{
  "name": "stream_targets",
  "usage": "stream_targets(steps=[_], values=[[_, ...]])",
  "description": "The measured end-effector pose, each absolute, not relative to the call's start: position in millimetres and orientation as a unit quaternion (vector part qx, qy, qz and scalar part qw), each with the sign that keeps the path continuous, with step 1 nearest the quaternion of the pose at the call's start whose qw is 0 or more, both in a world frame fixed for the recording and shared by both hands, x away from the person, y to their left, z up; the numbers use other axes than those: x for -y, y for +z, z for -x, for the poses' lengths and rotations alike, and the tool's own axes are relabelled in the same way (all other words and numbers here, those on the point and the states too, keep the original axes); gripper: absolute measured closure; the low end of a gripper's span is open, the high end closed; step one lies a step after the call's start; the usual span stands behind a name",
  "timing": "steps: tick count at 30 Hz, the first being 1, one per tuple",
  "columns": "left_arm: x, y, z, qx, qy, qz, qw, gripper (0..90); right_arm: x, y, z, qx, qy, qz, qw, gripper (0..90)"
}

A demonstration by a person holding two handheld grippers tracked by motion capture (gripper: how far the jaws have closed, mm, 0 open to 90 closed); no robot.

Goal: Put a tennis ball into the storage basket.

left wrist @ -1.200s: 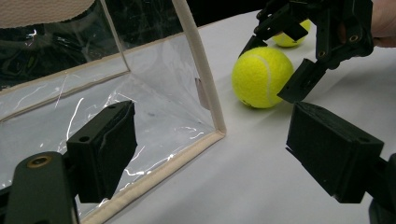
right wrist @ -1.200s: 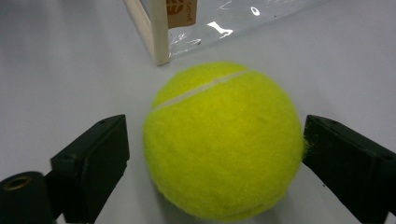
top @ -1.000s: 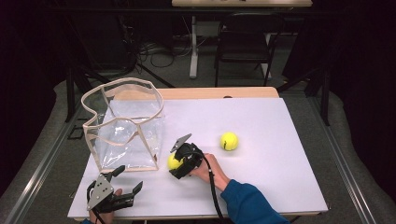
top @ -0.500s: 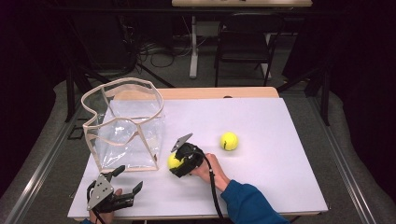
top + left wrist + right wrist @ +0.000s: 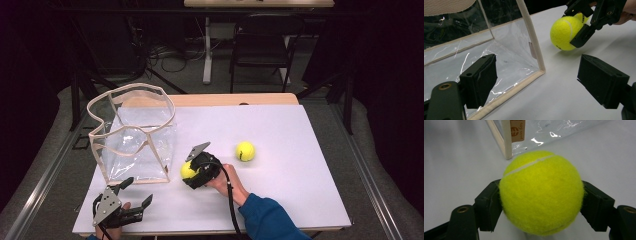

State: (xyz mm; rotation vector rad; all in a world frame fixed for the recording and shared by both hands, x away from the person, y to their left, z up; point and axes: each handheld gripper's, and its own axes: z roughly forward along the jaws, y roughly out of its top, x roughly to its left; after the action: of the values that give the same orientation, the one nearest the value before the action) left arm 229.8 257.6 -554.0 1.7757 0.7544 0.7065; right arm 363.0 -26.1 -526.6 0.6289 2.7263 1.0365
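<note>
A yellow tennis ball (image 5: 188,170) sits low over the white table, just right of the clear bag's front corner, and my right gripper (image 5: 193,173) is shut on it. In the right gripper view both black pads press the ball (image 5: 541,192) from either side. A second tennis ball (image 5: 245,151) lies loose on the table to the right. My left gripper (image 5: 138,191) rests near the front left corner, open, nothing between its jaws. In the left gripper view the held ball (image 5: 564,32) and the right gripper (image 5: 586,22) lie ahead, past the bag's edge.
A clear plastic bag (image 5: 132,135) with a cream trim stands open at the table's left. The white tabletop (image 5: 300,190) spreads out to the right. A chair (image 5: 260,45) and cables stand on the floor behind the table.
</note>
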Motion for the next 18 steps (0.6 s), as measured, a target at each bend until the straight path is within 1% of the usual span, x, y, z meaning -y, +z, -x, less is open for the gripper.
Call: stream_targets(steps=[18], values=[[-257.6,-554.4,-230.4,-0.316,0.294,-0.739,0.517,15.8,34.7,-518.0,-358.5,-0.903,0.361,-0.214,0.088,26.0]])
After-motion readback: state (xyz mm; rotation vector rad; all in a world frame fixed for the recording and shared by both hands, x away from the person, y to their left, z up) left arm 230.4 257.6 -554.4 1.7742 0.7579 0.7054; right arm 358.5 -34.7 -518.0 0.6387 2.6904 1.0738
